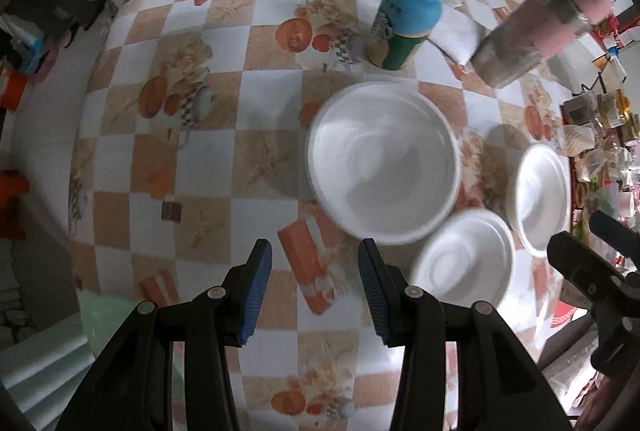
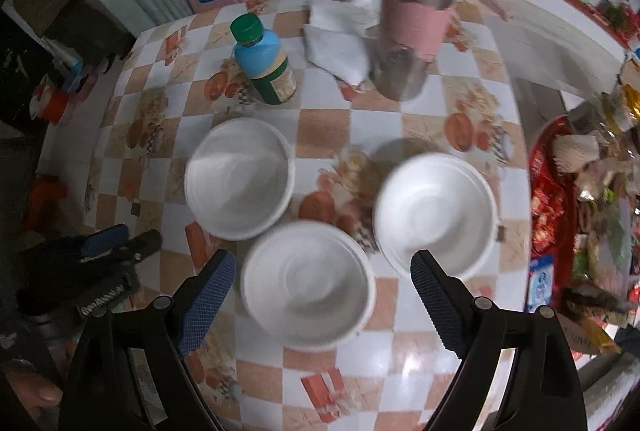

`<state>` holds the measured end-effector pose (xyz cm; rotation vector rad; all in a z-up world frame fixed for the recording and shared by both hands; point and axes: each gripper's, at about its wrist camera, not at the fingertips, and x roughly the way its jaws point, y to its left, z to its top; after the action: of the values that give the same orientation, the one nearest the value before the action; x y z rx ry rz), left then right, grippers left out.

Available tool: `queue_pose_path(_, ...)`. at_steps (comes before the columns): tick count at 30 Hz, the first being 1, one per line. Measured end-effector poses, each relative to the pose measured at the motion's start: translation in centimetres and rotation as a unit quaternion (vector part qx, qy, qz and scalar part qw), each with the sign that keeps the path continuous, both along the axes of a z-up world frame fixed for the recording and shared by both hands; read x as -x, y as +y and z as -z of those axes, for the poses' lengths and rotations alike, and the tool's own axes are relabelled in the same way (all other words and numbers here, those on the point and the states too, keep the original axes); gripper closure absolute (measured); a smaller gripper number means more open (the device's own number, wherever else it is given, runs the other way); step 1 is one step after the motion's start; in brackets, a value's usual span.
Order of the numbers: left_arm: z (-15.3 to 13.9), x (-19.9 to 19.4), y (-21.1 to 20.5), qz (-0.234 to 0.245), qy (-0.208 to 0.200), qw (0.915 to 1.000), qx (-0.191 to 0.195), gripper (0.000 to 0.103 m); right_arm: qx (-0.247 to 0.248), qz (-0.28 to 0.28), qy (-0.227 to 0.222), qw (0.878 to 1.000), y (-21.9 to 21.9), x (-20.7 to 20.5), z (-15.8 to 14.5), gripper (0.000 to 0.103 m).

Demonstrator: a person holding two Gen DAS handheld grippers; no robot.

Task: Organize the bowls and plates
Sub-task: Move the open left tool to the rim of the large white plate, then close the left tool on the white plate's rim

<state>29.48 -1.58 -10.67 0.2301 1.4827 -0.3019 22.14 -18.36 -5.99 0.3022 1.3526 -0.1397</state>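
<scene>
left gripper (image 1: 315,283): I see its jaws partly apart, nothing between them, only checkered counter (image 1: 248,103) under the gap
right gripper (image 2: 323,295): I see jaws spread wide, empty, pads not touching anything
near bowl (image 2: 307,285): white, directly between and just ahead of my right gripper's fingers, rim clear of both pads
left bowl (image 2: 240,178): white, ahead-left of right gripper; in the left view it sits just ahead-right of left gripper, near its right finger
right bowl (image 2: 436,215): white, ahead-right of right gripper, its near rim just beside the right finger tip
bowl spacing: near bowl close to both others; touching or not, I can't tell
bottle (image 2: 264,61): green cap, blue label, upright, farther out beyond left bowl
flask (image 2: 416,11): pink and steel, upright, far ahead of right gripper
cloth (image 2: 340,39): white, crumpled, between bottle and flask
</scene>
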Motion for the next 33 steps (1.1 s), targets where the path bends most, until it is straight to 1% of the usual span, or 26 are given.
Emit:
queue_pose_path(2, 1.4, -1.0, 0.0, -0.003, 0.008, 1.0000, -0.002, 0.056, -0.009, -0.004, 0.006, 1.000, -0.1, -1.1, 1.1, 0.013)
queue_pose_path(5, 3.5, -2.3, 0.2, -0.012, 0.027, 0.9995, -0.009, 0.061, -0.022, -0.002, 0.023, 0.999, -0.3, -3.0, 3.2, 0.013)
queue_pose_path(6, 4.0, -2.7, 0.3, -0.014, 0.032, 0.9993, -0.011, 0.061, -0.023, -0.005, 0.027, 0.999, -0.2, -3.3, 3.6, 0.018)
queue_pose_path(7, 4.5, -3.1, 0.3, -0.015, 0.034, 0.9992, -0.014, 0.062, -0.024, -0.010, 0.031, 0.999, 0.0, -3.8, 4.2, 0.026)
queue_pose_path(9, 5.2, -3.6, 0.3, -0.012, 0.037, 0.9990, -0.020, 0.064, -0.034, -0.017, 0.051, 0.998, 0.2, -4.7, 5.8, 0.032)
queue_pose_path(11, 5.7, -4.0, 0.2, -0.008, 0.039, 0.9990, -0.020, 0.069, -0.039, -0.018, 0.060, 0.997, 0.2, -5.1, 6.8, 0.033)
queue_pose_path(14, 6.4, -4.4, -0.1, -0.003, 0.042, 0.9988, -0.023, 0.070, -0.040, -0.015, 0.067, 0.997, 0.2, -5.8, 8.0, 0.033)
queue_pose_path(16, 6.6, -4.5, -0.2, -0.002, 0.046, 0.9988, -0.017, 0.070, -0.043, -0.011, 0.069, 0.997, 0.0, -6.2, 8.4, 0.033)
queue_pose_path(19, 6.8, -4.3, -0.3, -0.003, 0.051, 0.9987, -0.008, 0.070, -0.046, -0.011, 0.066, 0.997, 0.3, -7.0, 8.5, 0.033)
queue_pose_path(21, 6.1, -4.2, 0.2, -0.012, 0.047, 0.9988, 0.007, 0.070, -0.040, -0.018, 0.070, 0.997, 0.6, -7.5, 8.7, 0.033)
queue_pose_path(22, 5.6, -4.1, 0.5, -0.017, 0.045, 0.9986, 0.021, 0.070, -0.043, -0.019, 0.073, 0.996, 0.7, -7.6, 8.7, 0.033)
queue_pose_path(24, 5.0, -4.0, 0.8, -0.019, 0.039, 0.9985, 0.033, 0.069, -0.051, -0.014, 0.068, 0.996, 0.7, -7.7, 8.3, 0.033)
queue_pose_path(26, 5.2, -4.1, 0.9, -0.018, 0.041, 0.9985, 0.032, 0.069, -0.054, -0.009, 0.059, 0.997, 0.6, -7.5, 7.7, 0.033)
queue_pose_path(28, 5.9, -4.3, 0.8, -0.018, 0.048, 0.9984, 0.025, 0.069, -0.050, -0.009, 0.061, 0.997, 0.6, -7.6, 7.8, 0.033)
queue_pose_path(33, 7.4, -4.8, 0.3, -0.015, 0.061, 0.9978, 0.021, 0.070, -0.046, -0.014, 0.073, 0.996, 1.0, -8.5, 9.1, 0.033)
